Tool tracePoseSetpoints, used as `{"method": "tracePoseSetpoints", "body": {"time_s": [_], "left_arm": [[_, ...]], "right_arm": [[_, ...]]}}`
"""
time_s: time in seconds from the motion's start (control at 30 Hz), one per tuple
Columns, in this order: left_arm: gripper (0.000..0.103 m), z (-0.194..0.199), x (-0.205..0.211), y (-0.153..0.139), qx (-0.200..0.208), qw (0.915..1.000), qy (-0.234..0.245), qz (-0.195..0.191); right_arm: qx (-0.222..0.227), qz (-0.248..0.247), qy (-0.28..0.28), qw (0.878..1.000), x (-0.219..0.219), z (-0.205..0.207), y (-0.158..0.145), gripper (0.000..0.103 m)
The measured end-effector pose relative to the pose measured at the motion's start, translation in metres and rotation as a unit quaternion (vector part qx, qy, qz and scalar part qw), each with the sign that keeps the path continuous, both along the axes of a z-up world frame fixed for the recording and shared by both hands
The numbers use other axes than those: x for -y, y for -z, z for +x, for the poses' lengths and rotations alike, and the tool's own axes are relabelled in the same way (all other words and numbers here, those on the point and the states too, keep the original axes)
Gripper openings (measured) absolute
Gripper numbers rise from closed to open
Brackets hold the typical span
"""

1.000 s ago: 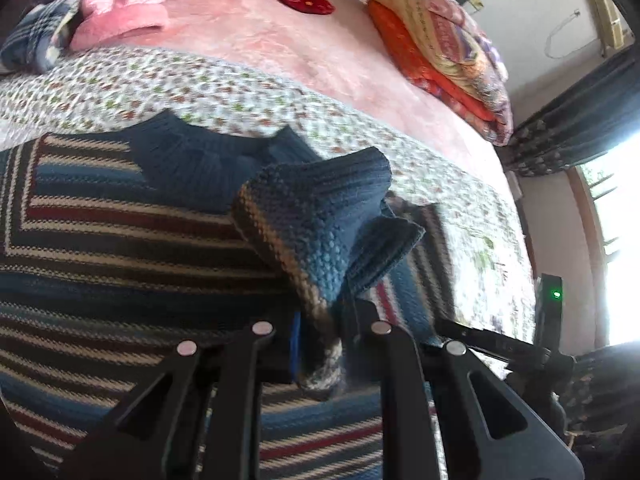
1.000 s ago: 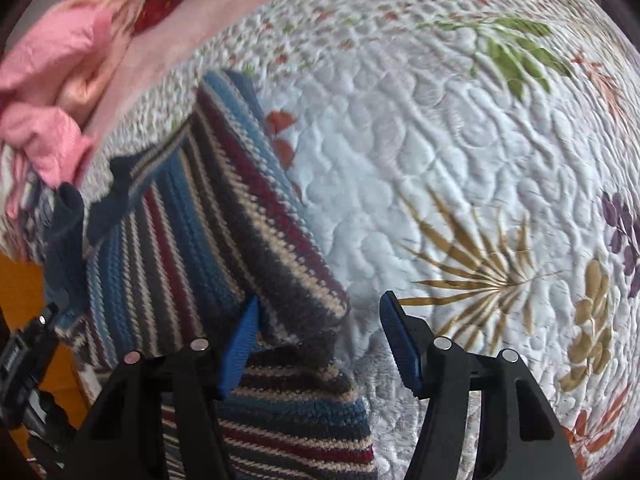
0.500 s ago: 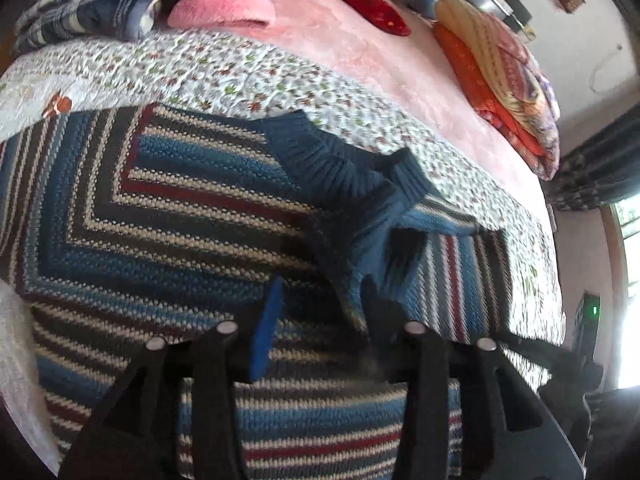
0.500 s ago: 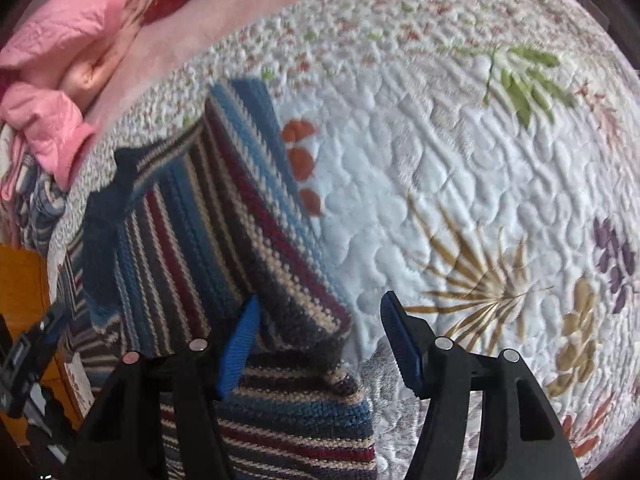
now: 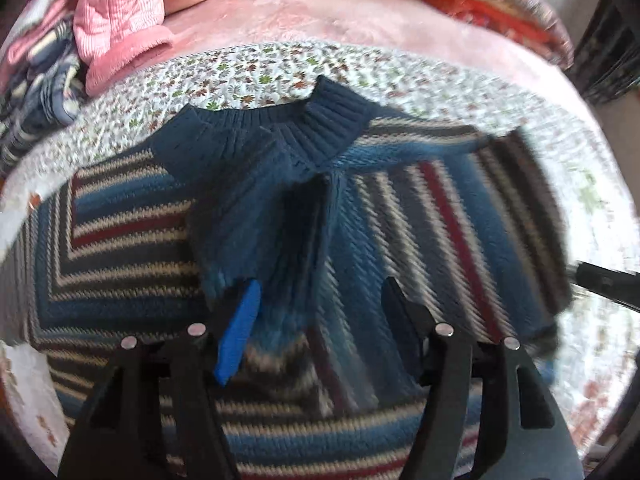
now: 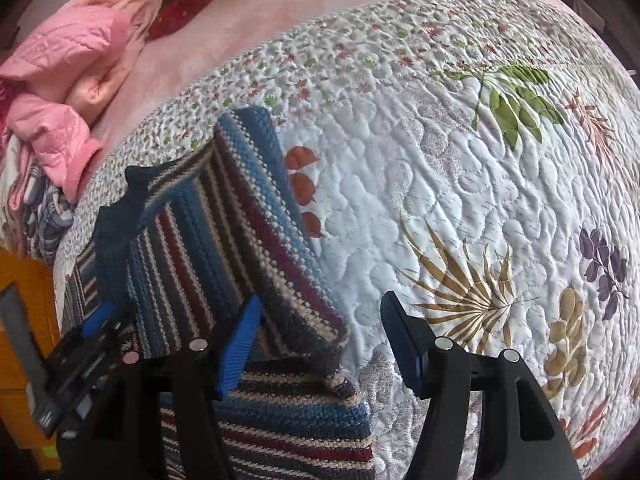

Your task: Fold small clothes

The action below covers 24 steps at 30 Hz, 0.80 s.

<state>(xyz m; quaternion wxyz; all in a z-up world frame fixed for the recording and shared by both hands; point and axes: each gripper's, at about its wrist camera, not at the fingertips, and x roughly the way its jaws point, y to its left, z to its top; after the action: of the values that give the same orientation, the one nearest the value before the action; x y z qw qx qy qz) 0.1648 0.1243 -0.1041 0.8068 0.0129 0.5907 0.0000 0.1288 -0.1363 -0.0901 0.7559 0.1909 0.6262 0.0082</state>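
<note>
Covering the bed, a floral quilt (image 6: 460, 184) fills most of both views, with a pile of pink clothes (image 6: 68, 80) at upper left. On it lies the striped knit sweater (image 5: 460, 232), its navy collar (image 5: 320, 128) toward the top of the left wrist frame. The left gripper (image 5: 320, 312) stands wide open just above a folded-in navy sleeve (image 5: 256, 216), holding nothing. The right gripper (image 6: 318, 330) gapes empty over the sweater's folded edge at lower centre.

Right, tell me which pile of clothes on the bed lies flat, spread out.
The blue striped knitted sweater, spread flat on the floral quilt; the pink quilted jacket sits crumpled.
</note>
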Motion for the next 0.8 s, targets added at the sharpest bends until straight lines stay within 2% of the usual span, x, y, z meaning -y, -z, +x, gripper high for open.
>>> {"method": "tracePoseSetpoints", "body": {"time_s": [0.03, 0.1, 0.2, 0.4, 0.57, 0.67, 0.77, 0.8], "left_arm": [[0.036, 0.002, -0.001, 0.003, -0.002, 0.9999, -0.002, 0.012], [0.018, 0.004, -0.009, 0.003, -0.001, 0.9998, -0.011, 0.015], [0.008, 0.002, -0.029, -0.008, 0.009, 0.999, -0.026, -0.036], [0.007, -0.021, -0.078, -0.038, 0.057, 0.9939, -0.055, -0.077], [0.007, -0.032, -0.118, -0.039, 0.066, 0.9889, -0.085, -0.102], [0.008, -0.039, -0.138, -0.026, 0.05, 0.9857, -0.111, -0.117], [0.013, -0.05, -0.148, 0.001, 0.002, 0.9817, -0.137, -0.132], [0.018, -0.053, -0.151, 0.007, -0.006, 0.9801, -0.145, -0.135]], "right_arm": [[-0.001, -0.001, 0.0, 1.0, 0.0, 0.001, 0.001, 0.063], [-0.003, 0.0, 0.001, 1.0, -0.003, 0.004, 0.003, 0.063], [-0.008, 0.001, 0.001, 1.0, -0.004, 0.004, 0.008, 0.063], [-0.005, 0.009, 0.002, 1.0, -0.004, 0.003, 0.005, 0.063], [0.0, 0.025, -0.009, 1.0, -0.012, 0.004, 0.003, 0.063], [-0.005, 0.041, -0.019, 0.999, -0.019, 0.005, 0.007, 0.063], [-0.02, 0.034, -0.036, 0.999, -0.027, 0.005, 0.017, 0.063], [-0.025, 0.03, -0.039, 0.998, -0.029, 0.005, 0.02, 0.063]]}}
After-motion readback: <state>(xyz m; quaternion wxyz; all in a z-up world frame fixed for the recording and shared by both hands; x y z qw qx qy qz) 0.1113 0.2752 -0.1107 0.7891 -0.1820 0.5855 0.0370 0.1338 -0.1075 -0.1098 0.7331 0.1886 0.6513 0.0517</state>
